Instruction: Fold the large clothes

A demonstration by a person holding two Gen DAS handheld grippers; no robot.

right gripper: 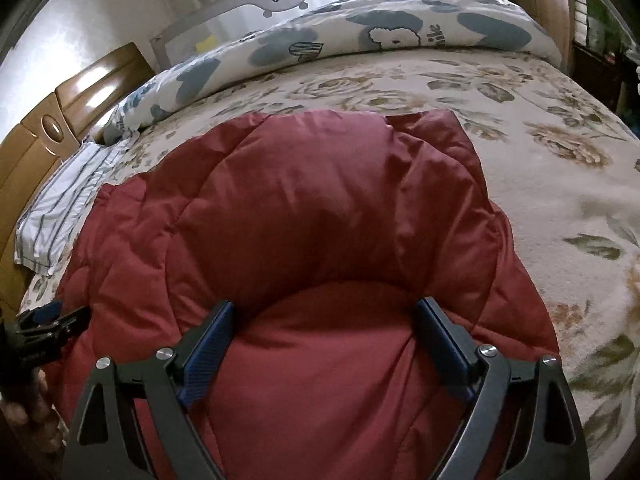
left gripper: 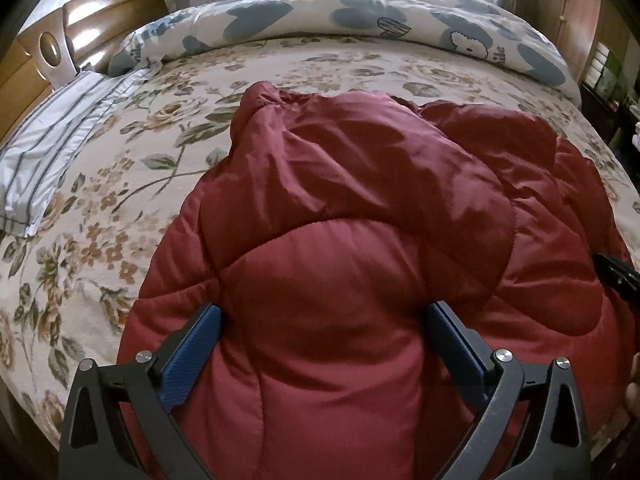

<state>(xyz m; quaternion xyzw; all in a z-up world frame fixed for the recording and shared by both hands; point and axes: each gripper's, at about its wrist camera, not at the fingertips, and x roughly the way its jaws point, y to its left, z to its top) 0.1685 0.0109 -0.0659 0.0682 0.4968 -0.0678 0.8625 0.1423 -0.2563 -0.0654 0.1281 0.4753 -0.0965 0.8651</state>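
Note:
A dark red quilted puffer jacket (left gripper: 360, 208) lies bunched on a floral bedspread (left gripper: 132, 184). It also shows in the right wrist view (right gripper: 320, 216). My left gripper (left gripper: 322, 316) is open over the jacket's near part, with padded red fabric bulging between its blue fingers (left gripper: 200, 344). My right gripper (right gripper: 324, 316) is open the same way over the jacket's right side, fabric between its fingers (right gripper: 440, 336). Whether either grips the fabric I cannot tell. The right gripper's tip shows at the left view's right edge (left gripper: 618, 276). The left gripper shows at the right view's left edge (right gripper: 44, 320).
A blue-and-white patterned duvet (left gripper: 360, 20) lies rolled along the far side of the bed. A striped white pillow (left gripper: 52, 140) lies at the left by the wooden headboard (left gripper: 80, 28). A grey bed rail (right gripper: 256, 4) stands behind the duvet. Wooden furniture (left gripper: 572, 12) stands at the right.

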